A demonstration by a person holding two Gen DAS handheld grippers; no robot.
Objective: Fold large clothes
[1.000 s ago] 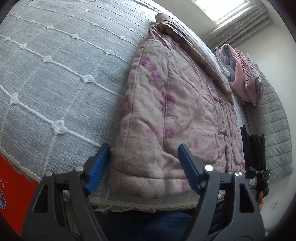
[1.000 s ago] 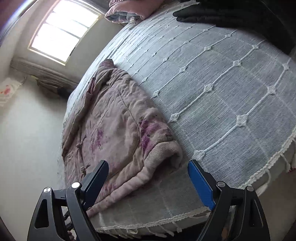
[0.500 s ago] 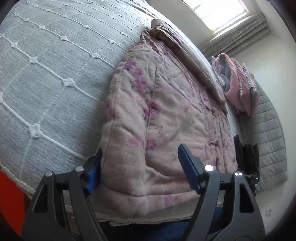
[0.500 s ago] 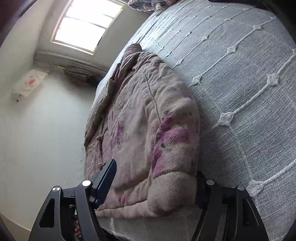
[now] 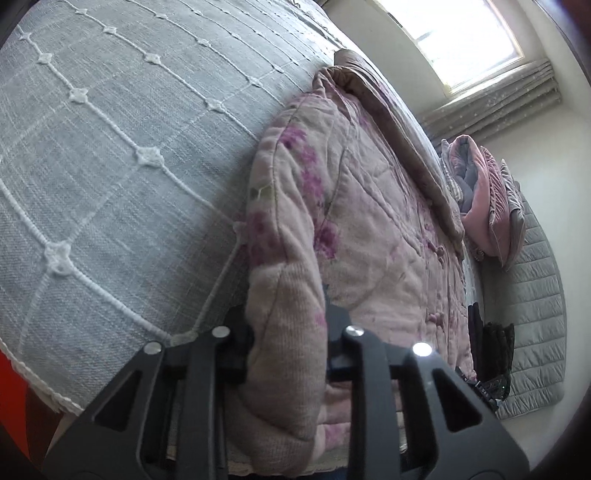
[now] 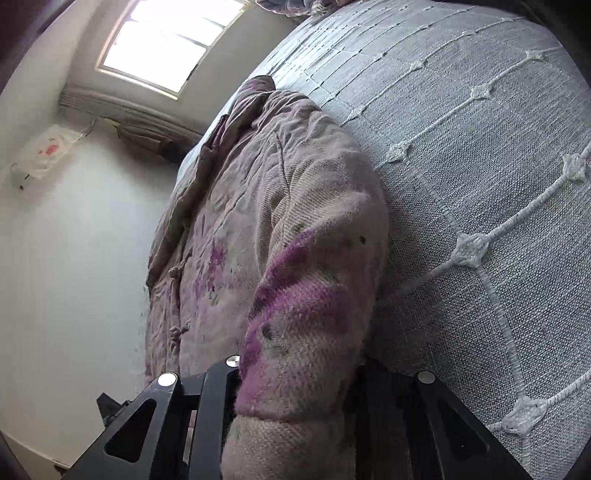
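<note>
Left wrist view is showing the grey bedspread [image 5: 92, 155] filling the upper left, its white stitched grid running to the fringed near edge of the bed. The pink floral padded jacket [image 5: 369, 229] is lying lengthwise along the bed's near edge, its knot buttons facing up and its collar pointing toward the window [image 5: 472, 33]. Only this view is taking in the far end of the bed, where a pile of pink and grey bedding [image 5: 480, 199] is sitting beside a grey quilted mat [image 5: 535, 314], with a dark garment [image 5: 491, 347] lying by the jacket's far hem. The left gripper [image 5: 288, 343] is closing on one near corner of the jacket, and a thick roll of padded cloth is bulging between its jaws; the pads themselves are hidden behind the fabric.

Right wrist view is giving the same jacket [image 6: 236, 229] from its other near corner, with the bedspread [image 6: 480, 147] to the right and the window [image 6: 166, 40] above. Only here is a pale wall [image 6: 66, 277] showing, with a white bag [image 6: 44, 155] hanging on it. The right gripper [image 6: 295, 384] is closing on that corner, a purple-flowered fold being squeezed between its jaws.
</note>
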